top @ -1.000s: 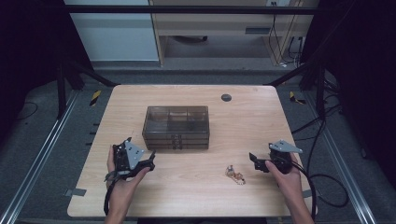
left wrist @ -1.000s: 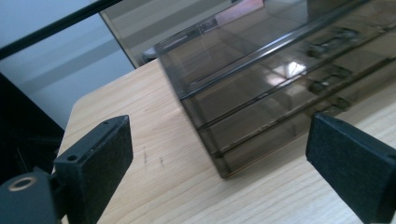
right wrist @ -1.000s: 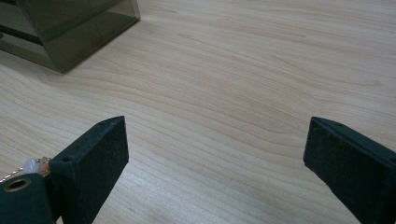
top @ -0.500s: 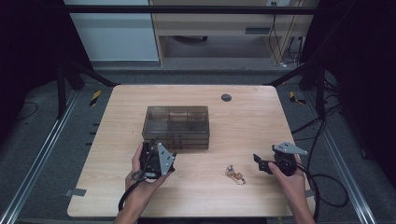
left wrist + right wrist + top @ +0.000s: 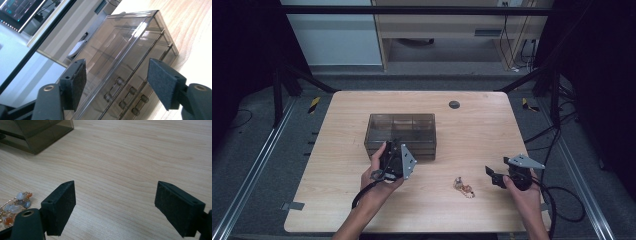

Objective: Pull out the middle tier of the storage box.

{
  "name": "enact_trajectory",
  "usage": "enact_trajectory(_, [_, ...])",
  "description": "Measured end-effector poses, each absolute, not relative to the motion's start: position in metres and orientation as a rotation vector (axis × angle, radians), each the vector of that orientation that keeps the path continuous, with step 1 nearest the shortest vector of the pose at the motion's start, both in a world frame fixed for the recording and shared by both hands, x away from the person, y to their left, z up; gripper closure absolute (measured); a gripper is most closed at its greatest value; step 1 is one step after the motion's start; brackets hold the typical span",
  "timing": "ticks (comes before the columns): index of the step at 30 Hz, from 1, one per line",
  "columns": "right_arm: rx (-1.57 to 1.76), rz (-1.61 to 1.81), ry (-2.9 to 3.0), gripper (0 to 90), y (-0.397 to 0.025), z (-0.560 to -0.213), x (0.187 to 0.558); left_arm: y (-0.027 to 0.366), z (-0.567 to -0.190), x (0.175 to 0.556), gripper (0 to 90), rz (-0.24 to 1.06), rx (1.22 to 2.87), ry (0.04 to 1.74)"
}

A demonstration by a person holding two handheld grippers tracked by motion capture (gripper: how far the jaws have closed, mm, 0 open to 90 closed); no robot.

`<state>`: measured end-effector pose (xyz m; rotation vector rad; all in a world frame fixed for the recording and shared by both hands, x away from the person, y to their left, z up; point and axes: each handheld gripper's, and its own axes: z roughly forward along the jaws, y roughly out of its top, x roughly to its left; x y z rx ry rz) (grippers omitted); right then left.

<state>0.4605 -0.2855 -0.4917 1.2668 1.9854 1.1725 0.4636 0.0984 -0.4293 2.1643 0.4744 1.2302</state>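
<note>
Drawers of smoky, see-through plastic make up the small organizer box (image 5: 401,135) that stands near the middle of the tabletop (image 5: 347,205), a little toward its left edge, with its handled drawer fronts turned to the near edge. In the left gripper view the box (image 5: 130,57) tilts across the frame, and its bar-shaped pulls (image 5: 126,98) sit between the two black pads. At the box's front face, the left gripper (image 5: 390,150) is tipped up in the person's left hand (image 5: 379,175); its jaws stand wide apart and hold nothing, and I cannot tell whether they touch the front. A beaded trinket (image 5: 463,187) of pale, grey and orange stones lies on bare wood closer to the near edge, right of the box and well apart from it. Just right of that trinket the right gripper (image 5: 493,176) rests low over the tabletop in the right hand (image 5: 524,192), its jaws likewise spread and empty. A dark round grommet (image 5: 454,104) sits by the far edge.
</note>
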Motion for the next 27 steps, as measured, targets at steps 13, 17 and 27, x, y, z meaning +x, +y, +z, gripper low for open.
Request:
enact_trajectory(13, [1.247, 1.148, 1.978, 20.8, -0.285, -0.491, 0.461, 0.094, -0.451, 0.447, 37.5, 1.388, 2.218, 0.364])
enact_trajectory(17, [1.253, 1.152, 1.972, 21.2, -0.287, -0.491, 0.461, 0.092, -0.456, 0.446, 39.8, 1.394, 2.237, 0.354])
enact_trajectory(27, [1.257, 1.152, 1.979, 26.7, -0.287, -0.490, 0.461, 0.087, -0.469, 0.442, 47.3, 1.504, 2.310, 0.256])
